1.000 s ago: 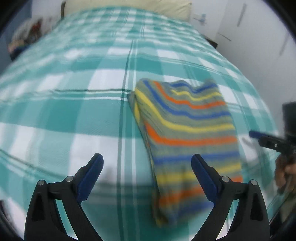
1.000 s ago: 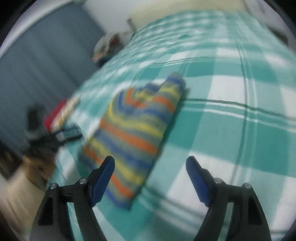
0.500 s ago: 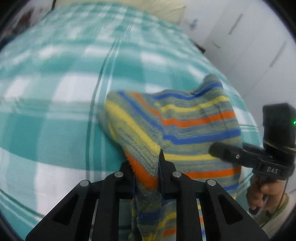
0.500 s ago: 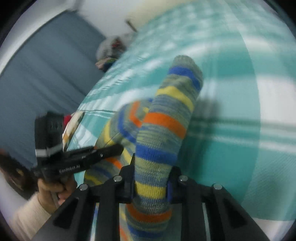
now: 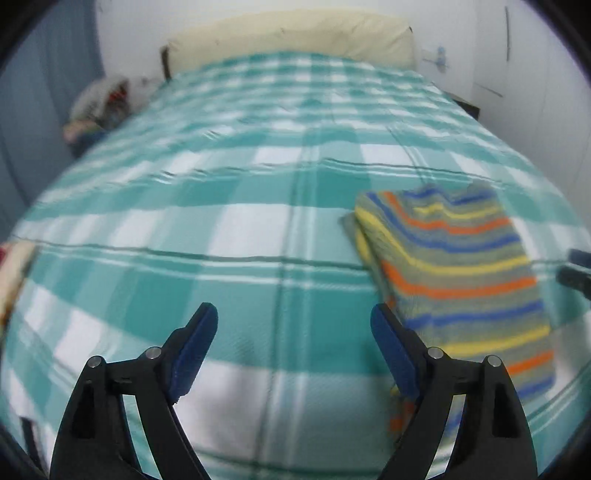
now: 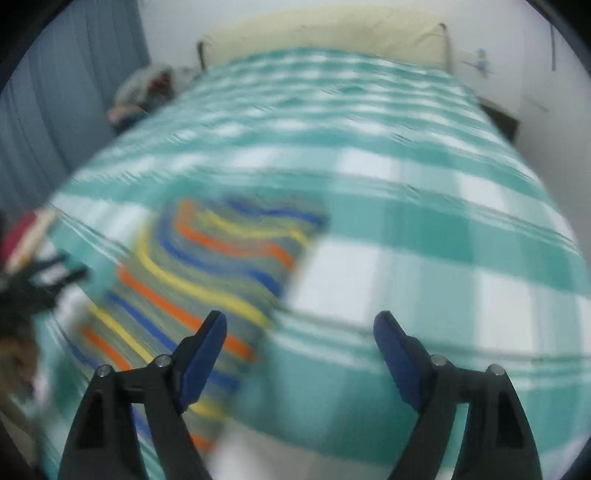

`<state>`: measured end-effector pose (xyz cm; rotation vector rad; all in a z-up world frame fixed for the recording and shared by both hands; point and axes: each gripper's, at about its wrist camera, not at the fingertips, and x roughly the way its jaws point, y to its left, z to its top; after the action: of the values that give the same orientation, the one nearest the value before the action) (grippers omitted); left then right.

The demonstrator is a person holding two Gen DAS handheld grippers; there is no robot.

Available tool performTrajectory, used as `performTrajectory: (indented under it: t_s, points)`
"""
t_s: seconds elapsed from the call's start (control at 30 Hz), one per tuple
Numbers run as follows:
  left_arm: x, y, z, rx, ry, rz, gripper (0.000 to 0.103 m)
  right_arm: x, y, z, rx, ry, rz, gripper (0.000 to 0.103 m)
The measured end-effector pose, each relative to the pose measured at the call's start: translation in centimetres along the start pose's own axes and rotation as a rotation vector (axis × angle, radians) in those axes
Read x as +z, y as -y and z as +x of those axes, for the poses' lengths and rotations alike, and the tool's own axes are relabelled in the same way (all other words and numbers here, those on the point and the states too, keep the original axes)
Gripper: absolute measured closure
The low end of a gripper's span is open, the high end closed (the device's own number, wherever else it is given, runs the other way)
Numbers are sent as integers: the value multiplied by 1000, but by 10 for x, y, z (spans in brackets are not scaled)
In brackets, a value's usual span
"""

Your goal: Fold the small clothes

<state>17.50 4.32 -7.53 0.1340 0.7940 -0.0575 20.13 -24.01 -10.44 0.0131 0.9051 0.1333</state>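
Note:
A folded striped garment [image 5: 458,273], in grey, blue, orange and yellow bands, lies flat on the teal and white checked bedspread [image 5: 240,236]. In the left wrist view it lies to the right of my left gripper [image 5: 293,334], whose jaws are opening with nothing between them. In the blurred right wrist view the striped garment [image 6: 218,266] lies to the left of my right gripper [image 6: 300,338], which is also opening with only bedspread [image 6: 424,240] between its blue pads. The right gripper's tip shows at the left wrist view's right edge.
A cream pillow [image 5: 291,35] lies at the head of the bed. A pile of clothes [image 5: 98,107] sits at the far left by a blue curtain. White wardrobe doors [image 5: 528,81] stand to the right. A red and cream item [image 6: 26,236] lies at the bed's left edge.
Half a second ago both grippers were shut on the striped garment and lifting it. Now both have let go, stand wide and have drawn back; the garment lies flat, folded.

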Motion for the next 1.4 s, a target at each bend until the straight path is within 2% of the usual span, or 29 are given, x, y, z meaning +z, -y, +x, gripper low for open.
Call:
performTrajectory:
  t_s: [0.07,0.13,0.23,0.33,0.4,0.5,0.6,0.8,0.97,1.13,1.2,1.3,1.4]
  points:
    - [-7,2,-31,56,59,19,10,-23,2,-14,-55,-3,-48,18]
    - [-6,7,-59,92,120,42,3,-45,-11,-39,-86,19,-110,17]
    - [-7,19,-106,133,195,53,0,-67,-29,-78,-102,108,-137,10]
    - [-10,27,-143,141,214,32,0,-85,-44,-121,-132,188,-121,5]
    - [-14,33,-163,133,234,25,0,-92,-51,-143,-106,230,-92,2]
    - [-20,39,-189,98,255,2,0,-96,-54,-176,1,268,10,1]
    - [-22,43,-201,64,232,-11,0,-89,-59,-201,24,291,73,1]
    - [-21,50,-212,64,209,-5,0,-68,-86,-234,-2,321,18,1]
    - [-27,43,-201,58,186,-53,0,-60,-94,-229,-10,269,12,0]
    - [-40,36,-184,20,139,-88,0,-72,-101,-214,-14,263,-17,0]
    - [-43,34,-182,16,120,-77,0,-79,-101,-202,2,232,-24,1]
    - [-46,34,-186,38,133,-55,0,-85,-101,-190,20,186,-13,0]
    - [-47,34,-189,42,136,-54,0,-91,-107,-187,-17,169,-40,1]
